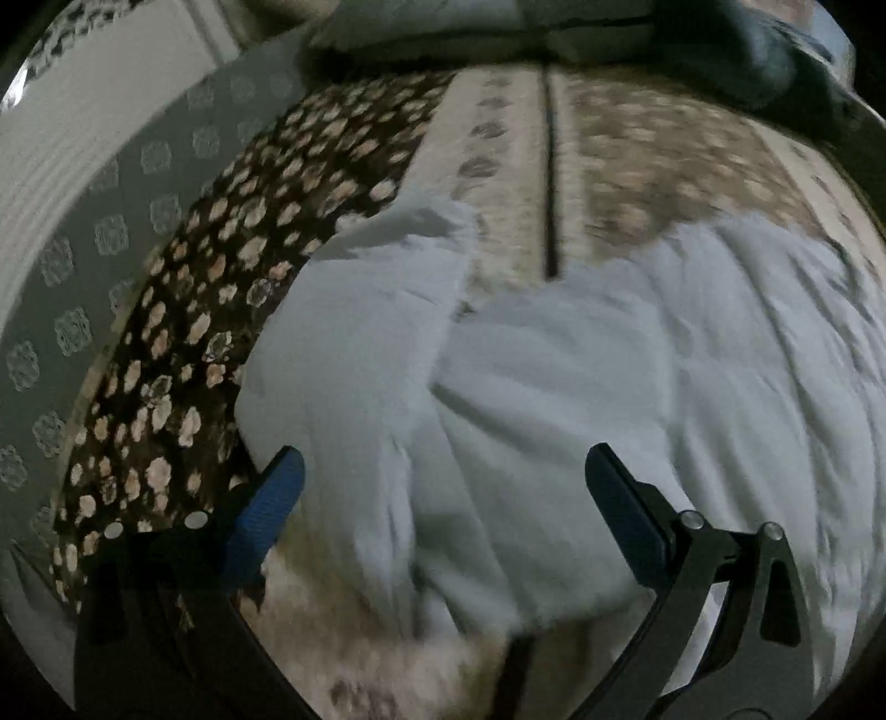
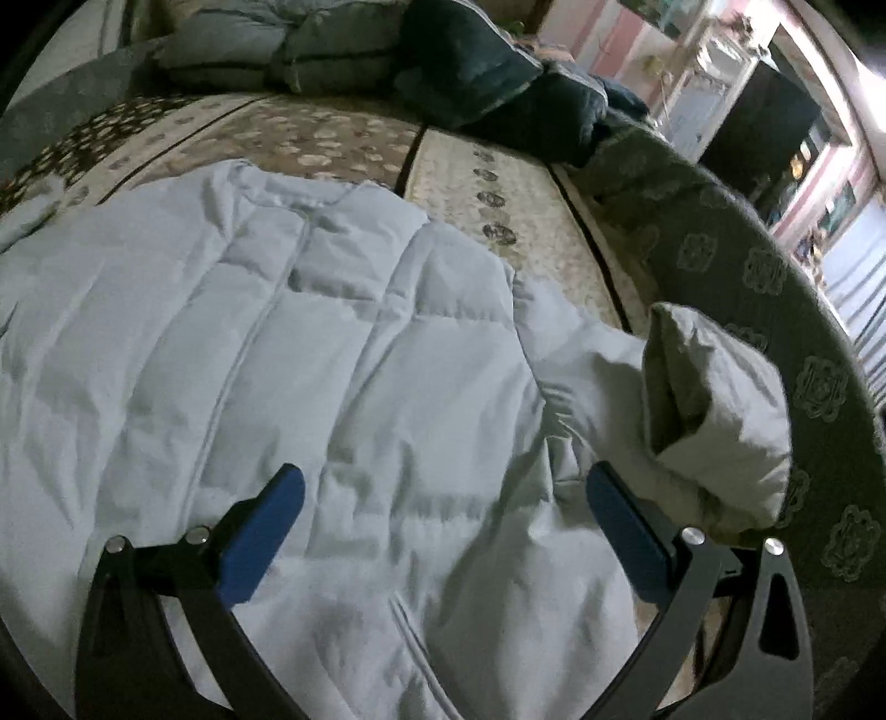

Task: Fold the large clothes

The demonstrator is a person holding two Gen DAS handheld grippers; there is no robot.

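A pale blue quilted puffer jacket (image 2: 310, 354) lies spread flat on a patterned bed. Its right sleeve (image 2: 714, 410) sticks out to the right with the cuff bunched and raised. In the left wrist view the jacket (image 1: 554, 399) fills the lower middle, with its left sleeve (image 1: 354, 332) reaching up and left. My left gripper (image 1: 443, 482) is open above the jacket near that sleeve, holding nothing. My right gripper (image 2: 446, 504) is open above the jacket body, its right finger (image 2: 626, 531) close beside the bunched sleeve.
The bed cover (image 2: 498, 183) is beige with brown flower patches and a dark seam. Grey pillows (image 2: 266, 50) and a dark blue blanket (image 2: 498, 83) lie at the head. A grey patterned bed edge (image 2: 775, 310) runs along the right; another grey edge (image 1: 111, 221) runs along the left.
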